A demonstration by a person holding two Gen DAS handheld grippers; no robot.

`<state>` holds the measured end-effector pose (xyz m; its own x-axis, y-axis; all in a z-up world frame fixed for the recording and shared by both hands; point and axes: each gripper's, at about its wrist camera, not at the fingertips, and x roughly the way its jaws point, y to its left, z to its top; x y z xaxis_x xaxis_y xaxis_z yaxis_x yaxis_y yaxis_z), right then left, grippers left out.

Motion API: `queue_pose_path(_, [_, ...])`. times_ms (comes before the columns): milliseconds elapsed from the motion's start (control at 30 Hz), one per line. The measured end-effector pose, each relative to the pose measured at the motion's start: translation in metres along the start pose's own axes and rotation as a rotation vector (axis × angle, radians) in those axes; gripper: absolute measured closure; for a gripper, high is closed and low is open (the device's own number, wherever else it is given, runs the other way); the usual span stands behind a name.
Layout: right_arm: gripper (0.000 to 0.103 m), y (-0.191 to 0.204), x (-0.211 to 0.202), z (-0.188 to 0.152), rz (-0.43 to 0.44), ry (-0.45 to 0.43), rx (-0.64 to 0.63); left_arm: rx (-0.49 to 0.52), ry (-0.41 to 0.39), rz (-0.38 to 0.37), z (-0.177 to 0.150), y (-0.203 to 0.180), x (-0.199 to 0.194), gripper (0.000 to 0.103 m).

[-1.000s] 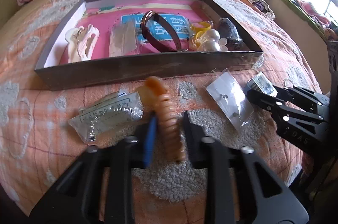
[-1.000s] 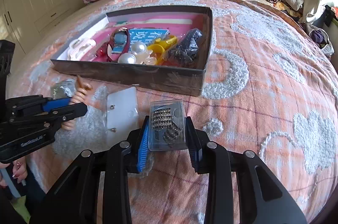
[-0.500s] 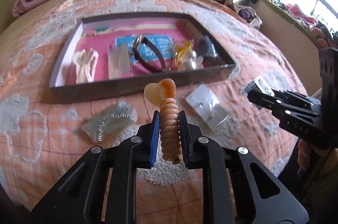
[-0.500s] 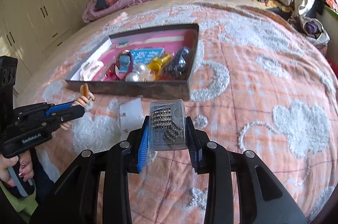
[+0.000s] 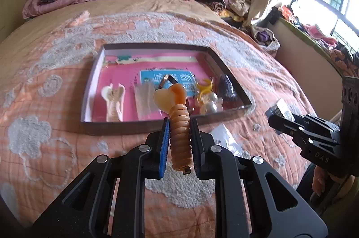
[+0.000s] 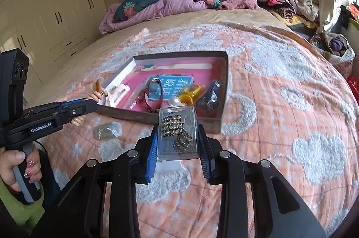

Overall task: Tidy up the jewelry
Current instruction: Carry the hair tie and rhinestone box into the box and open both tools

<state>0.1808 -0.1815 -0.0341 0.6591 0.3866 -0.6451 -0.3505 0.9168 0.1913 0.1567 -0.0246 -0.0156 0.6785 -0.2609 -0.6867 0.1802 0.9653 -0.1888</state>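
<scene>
Carrying one piece in each hand, the person is ferrying jewelry from the bedspread (image 6: pixel 280 107) toward the shallow box (image 5: pixel 143 126) lying flat in the middle of the bed. The left gripper (image 5: pixel 178 143) is clamping its pads against the sides of an amber spiral hair clip (image 5: pixel 179 130), whose heart-shaped end is sticking up past the fingertips; gripping it by the coiled stem is leaving that wider end free, which should let it drop cleanly among the things already in the box. The right gripper (image 6: pixel 177 146) is squeezing a clear plastic case (image 6: pixel 178 132) of dark studded pieces across its narrow width, lid face up, so the contents are staying flat inside.

Both tools are hovering above the cover, tilted forward and downward, with the near wall of the box just ahead of each. The box is already holding a white claw clip (image 5: pixel 113 101), a red bracelet (image 6: pixel 149 98), yellow rings (image 6: pixel 190 94), a pearl piece (image 5: pixel 211 105) and a dark bundle (image 6: pixel 209 96). Two clear packets, one (image 6: pixel 107 130) near the left tool and one (image 5: pixel 226 139) between the grippers, are still lying on the bedspread, waiting their turn. A hand (image 6: pixel 20 168) in a green sleeve is wrapping around the left tool's handle, held low at the bed's edge
</scene>
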Motion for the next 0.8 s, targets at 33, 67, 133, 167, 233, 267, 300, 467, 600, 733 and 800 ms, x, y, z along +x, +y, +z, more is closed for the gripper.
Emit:
queue_pose_path(33, [0.072,0.001,-0.001,0.002,0.002,-0.003,-0.002,-0.007,-0.007,0.002,0.003,0.002,-0.002,0.092])
queue_pose_path(67, [0.072,0.003,-0.001,0.004,0.002,-0.006,-0.005,-0.011,-0.012,0.002,0.004,0.003,-0.003,0.092])
queue_pose_path(133, [0.072,0.005,-0.003,0.008,0.002,-0.016,-0.009,-0.018,-0.025,0.006,0.008,0.007,-0.006,0.092])
queue_pose_path(167, [0.072,0.006,-0.003,0.011,0.002,-0.021,-0.010,-0.022,-0.030,0.007,0.010,0.009,-0.008,0.092])
queue_pose_path(233, [0.072,0.007,-0.004,0.015,0.000,-0.026,-0.013,-0.032,-0.041,0.008,0.014,0.013,-0.011,0.092])
queue_pose_path(267, [0.072,0.008,-0.005,0.018,0.000,-0.029,-0.016,-0.034,-0.048,0.012,0.017,0.016,-0.012,0.092])
queue_pose_path(300, [0.072,0.009,-0.005,0.020,0.000,-0.033,-0.018,-0.037,-0.053,0.014,0.019,0.018,-0.013,0.092])
queue_pose_path(467, [0.072,0.014,-0.006,0.033,-0.006,-0.056,-0.035,-0.055,-0.078,0.020,0.030,0.028,-0.016,0.092])
queue_pose_path(600, [0.072,0.018,-0.006,0.044,-0.007,-0.074,-0.045,-0.061,-0.094,0.025,0.038,0.035,-0.018,0.092])
queue_pose_path(733, [0.072,0.021,-0.003,0.057,-0.003,-0.093,-0.053,-0.060,-0.101,0.035,0.044,0.041,-0.016,0.092])
queue_pose_path(800, [0.072,0.024,-0.001,0.062,-0.003,-0.100,-0.059,-0.056,-0.095,0.042,0.046,0.043,-0.013,0.092])
